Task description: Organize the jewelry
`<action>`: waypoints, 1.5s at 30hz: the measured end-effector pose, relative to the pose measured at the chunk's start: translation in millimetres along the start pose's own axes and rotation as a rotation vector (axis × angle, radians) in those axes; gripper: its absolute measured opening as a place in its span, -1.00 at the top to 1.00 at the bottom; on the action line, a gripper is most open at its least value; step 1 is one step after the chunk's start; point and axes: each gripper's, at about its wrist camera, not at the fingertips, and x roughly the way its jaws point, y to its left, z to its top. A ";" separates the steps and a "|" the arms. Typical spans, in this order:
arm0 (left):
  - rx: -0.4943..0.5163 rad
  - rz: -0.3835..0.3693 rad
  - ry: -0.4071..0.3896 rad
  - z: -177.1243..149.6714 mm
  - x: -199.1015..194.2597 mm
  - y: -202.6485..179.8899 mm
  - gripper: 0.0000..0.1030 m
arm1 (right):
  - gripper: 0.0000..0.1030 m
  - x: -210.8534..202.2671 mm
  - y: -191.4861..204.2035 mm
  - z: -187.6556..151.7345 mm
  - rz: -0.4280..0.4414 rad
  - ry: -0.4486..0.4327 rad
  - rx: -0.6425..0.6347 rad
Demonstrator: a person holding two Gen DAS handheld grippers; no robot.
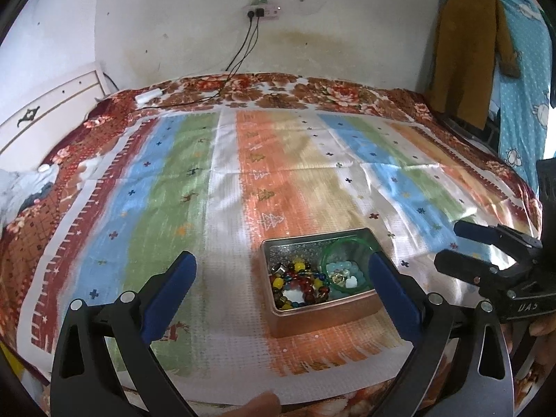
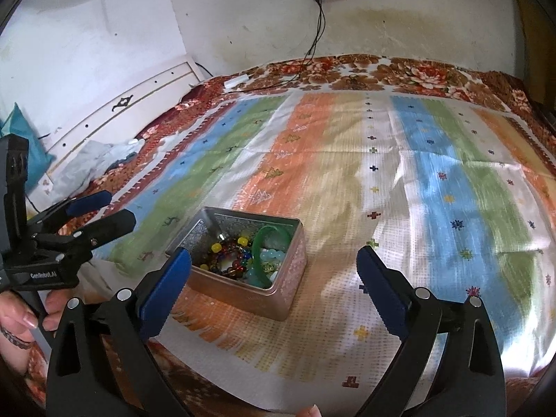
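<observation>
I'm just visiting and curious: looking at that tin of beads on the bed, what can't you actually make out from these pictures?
- Tin near corner, left wrist view: the left claw finger covers part of the green bangle.
- Bead bracelets, right wrist view: tangled and small, so no count.
- Tin's bottom, both views: buried under jewelry.
- Striped cloth: motion blur smears its small motifs.
- Right claw, right wrist view: handle cut off by the lower edge.

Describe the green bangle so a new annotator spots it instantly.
Start at the striped cloth covering the bed; near its front edge sits an open copper-coloured tin full of jewelry. The green bangle leans in the tin's right half: one big smooth translucent hoop, unlike the strings of small mixed beads beside it.
</observation>
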 end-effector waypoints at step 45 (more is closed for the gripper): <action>0.031 -0.006 0.008 -2.3 1.4 -9.7 -0.89 | -0.88 9.5 11.9 -5.6 -0.024 0.048 -0.068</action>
